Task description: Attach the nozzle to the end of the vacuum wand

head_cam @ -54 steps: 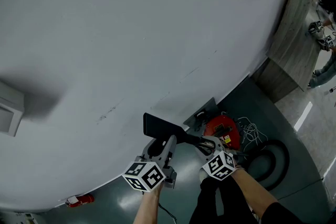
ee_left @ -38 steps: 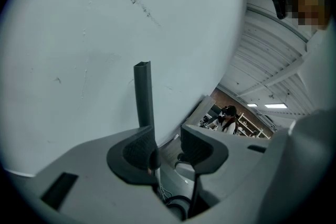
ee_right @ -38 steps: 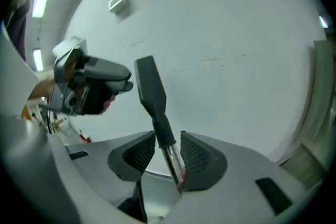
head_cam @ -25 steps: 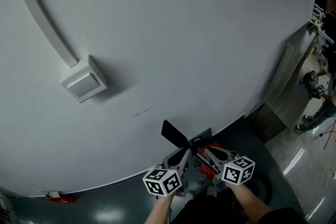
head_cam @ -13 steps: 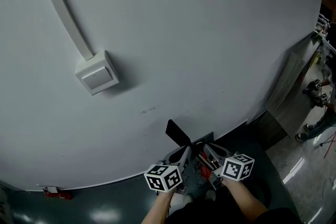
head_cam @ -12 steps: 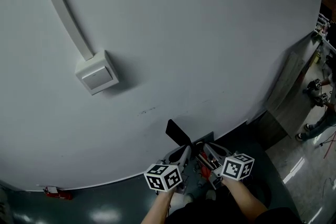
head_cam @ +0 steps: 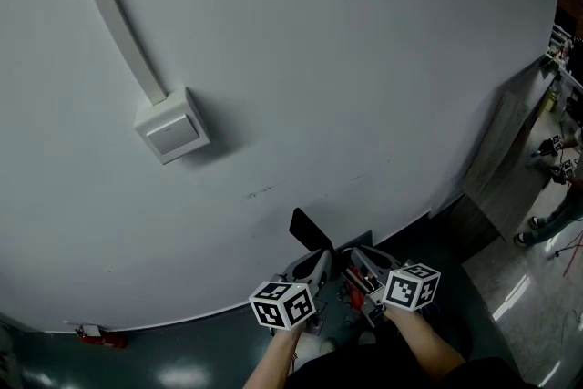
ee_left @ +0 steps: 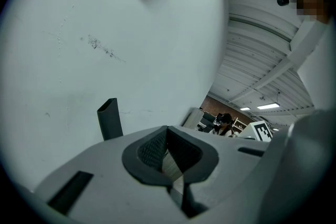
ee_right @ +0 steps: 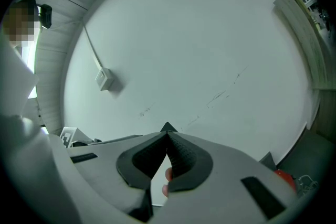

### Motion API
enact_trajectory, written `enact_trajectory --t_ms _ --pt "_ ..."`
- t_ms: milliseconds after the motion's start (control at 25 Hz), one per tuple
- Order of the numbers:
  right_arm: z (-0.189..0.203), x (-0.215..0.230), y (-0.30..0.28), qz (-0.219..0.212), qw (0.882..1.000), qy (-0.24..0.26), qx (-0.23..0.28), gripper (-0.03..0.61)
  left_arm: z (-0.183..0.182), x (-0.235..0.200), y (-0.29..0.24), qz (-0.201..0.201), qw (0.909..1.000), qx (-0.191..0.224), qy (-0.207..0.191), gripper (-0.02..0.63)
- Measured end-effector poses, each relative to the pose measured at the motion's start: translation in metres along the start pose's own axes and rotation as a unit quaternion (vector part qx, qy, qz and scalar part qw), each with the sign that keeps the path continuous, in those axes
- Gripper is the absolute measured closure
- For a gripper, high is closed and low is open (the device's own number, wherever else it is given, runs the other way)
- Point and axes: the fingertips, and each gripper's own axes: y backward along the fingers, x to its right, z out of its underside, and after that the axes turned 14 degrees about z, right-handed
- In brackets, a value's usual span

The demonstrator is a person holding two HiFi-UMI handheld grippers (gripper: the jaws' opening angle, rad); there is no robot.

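Observation:
A black flat nozzle [head_cam: 308, 232] sticks up in front of the white wall, just above and between my two grippers. In the left gripper view the nozzle [ee_left: 109, 118] stands left of the jaws, not between them. Its tip [ee_right: 168, 126] peeks over the jaws in the right gripper view. What carries it is hidden behind the grippers. My left gripper [head_cam: 319, 260] [ee_left: 168, 128] is shut with nothing seen between its pads. My right gripper [head_cam: 357, 255] [ee_right: 167, 134] is shut too. The red vacuum body [head_cam: 357, 291] lies low between them.
The white wall [head_cam: 346, 59] fills most of the head view, with a switch box [head_cam: 171, 134] and its conduit [head_cam: 114, 14] at the upper left. A wooden cabinet [head_cam: 492, 187] stands at the right. A small red object [head_cam: 96, 337] lies on the dark floor.
Since the oldest frame the view has tilted up the wall, so the switch box is in sight and the grippers sit lower and closer together. Over the last half second almost nothing moved.

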Motion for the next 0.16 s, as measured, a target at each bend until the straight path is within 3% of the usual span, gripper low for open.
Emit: enact_trajectory --t_ms 160 --pt "-0.0015 -0.002 0.004 -0.002 1.0 0.002 0.002 0.56 0.0008 0.0035 0.0008 0.0 1.0 -0.002 -0.001 0.609"
